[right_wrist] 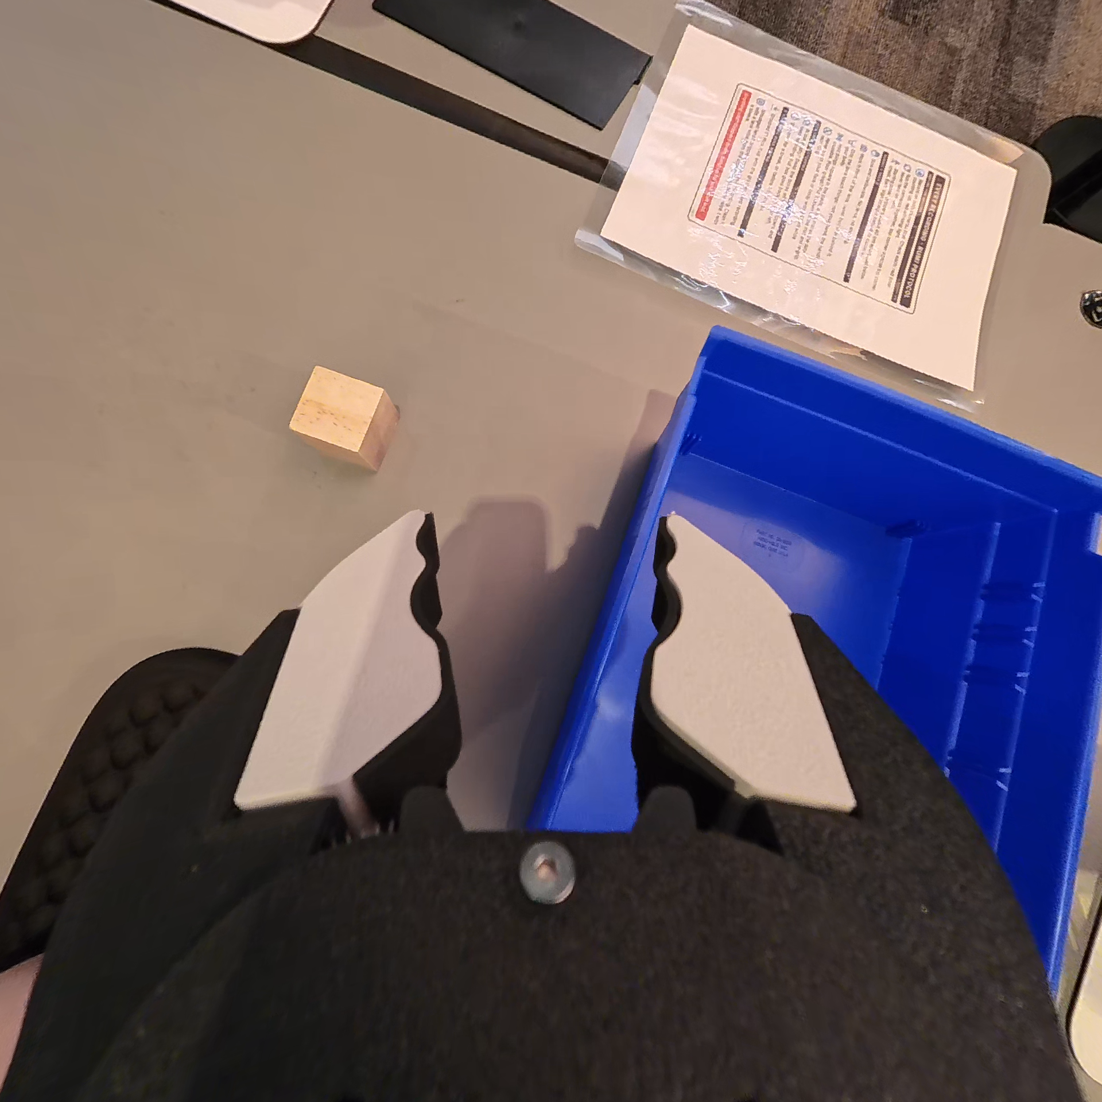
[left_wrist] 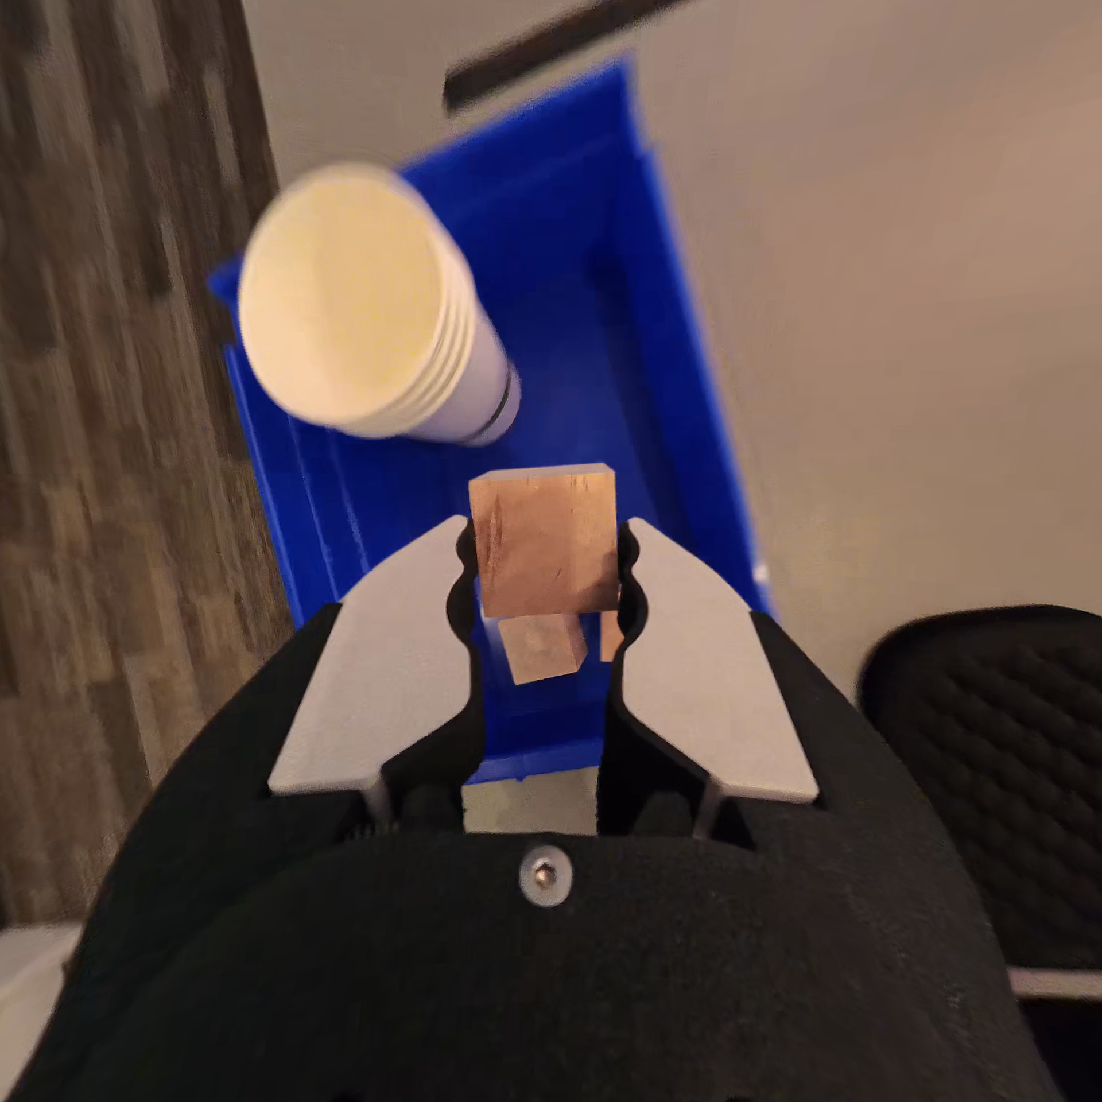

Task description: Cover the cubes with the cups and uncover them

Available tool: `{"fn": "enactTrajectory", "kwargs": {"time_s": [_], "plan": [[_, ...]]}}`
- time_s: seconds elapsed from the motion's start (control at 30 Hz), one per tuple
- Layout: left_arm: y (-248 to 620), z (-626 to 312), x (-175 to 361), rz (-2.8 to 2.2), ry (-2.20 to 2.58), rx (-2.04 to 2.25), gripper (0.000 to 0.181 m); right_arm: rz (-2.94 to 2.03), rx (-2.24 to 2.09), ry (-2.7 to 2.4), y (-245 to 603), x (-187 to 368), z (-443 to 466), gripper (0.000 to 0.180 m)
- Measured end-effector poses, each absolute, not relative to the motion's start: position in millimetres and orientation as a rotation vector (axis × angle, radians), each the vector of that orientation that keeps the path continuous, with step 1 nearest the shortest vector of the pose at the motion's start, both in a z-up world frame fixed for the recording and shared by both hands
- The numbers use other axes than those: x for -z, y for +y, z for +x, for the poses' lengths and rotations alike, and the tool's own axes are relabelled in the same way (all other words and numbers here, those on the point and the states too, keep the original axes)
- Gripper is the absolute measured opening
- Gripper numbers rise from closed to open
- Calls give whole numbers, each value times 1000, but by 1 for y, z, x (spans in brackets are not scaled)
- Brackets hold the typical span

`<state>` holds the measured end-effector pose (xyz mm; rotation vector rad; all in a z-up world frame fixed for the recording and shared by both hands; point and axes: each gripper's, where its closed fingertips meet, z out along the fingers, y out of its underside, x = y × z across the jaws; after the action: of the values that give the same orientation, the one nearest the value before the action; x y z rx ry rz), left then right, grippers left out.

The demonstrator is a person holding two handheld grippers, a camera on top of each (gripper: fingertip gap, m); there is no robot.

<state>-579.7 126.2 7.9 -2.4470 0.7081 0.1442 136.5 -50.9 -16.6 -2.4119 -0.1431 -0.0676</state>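
Observation:
In the left wrist view my left gripper is shut on a wooden cube and holds it above a blue bin. A stack of white paper cups stands in that bin, rim toward me. Two more wooden cubes lie on the bin floor below the held one: one in full view, the other mostly hidden by my finger. In the right wrist view my right gripper is open and empty, straddling the left wall of a blue bin. A wooden cube sits on the grey table to its left.
A laminated printed sheet lies on the table behind the bin. A black flat strip lies at the far edge. A black mesh chair seat shows at the right, and a part of it at the lower left. Carpet floor borders the table.

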Motion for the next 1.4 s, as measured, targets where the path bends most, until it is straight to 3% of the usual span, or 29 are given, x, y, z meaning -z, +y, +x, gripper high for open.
{"fn": "enactTrajectory", "kwargs": {"time_s": [0.1, 0.2, 0.6, 0.9, 1.4], "plan": [[109, -506, -49, -2283, 954, 12, 45, -2418, 83, -154, -51, 16, 136, 69], [83, -418, -58, -2100, 1275, 142, 45, -2413, 95, -161, -54, 13, 135, 69], [38, -157, 72, -1730, 1951, 363, 45, -2376, 89, -171, -57, 6, 137, 68], [45, -85, 118, -1690, 2099, 361, 45, -2362, 53, -201, -53, 9, 131, 68], [53, -89, 138, -1646, 2266, 314, 45, -2354, 16, -183, -53, 12, 137, 68]]}}
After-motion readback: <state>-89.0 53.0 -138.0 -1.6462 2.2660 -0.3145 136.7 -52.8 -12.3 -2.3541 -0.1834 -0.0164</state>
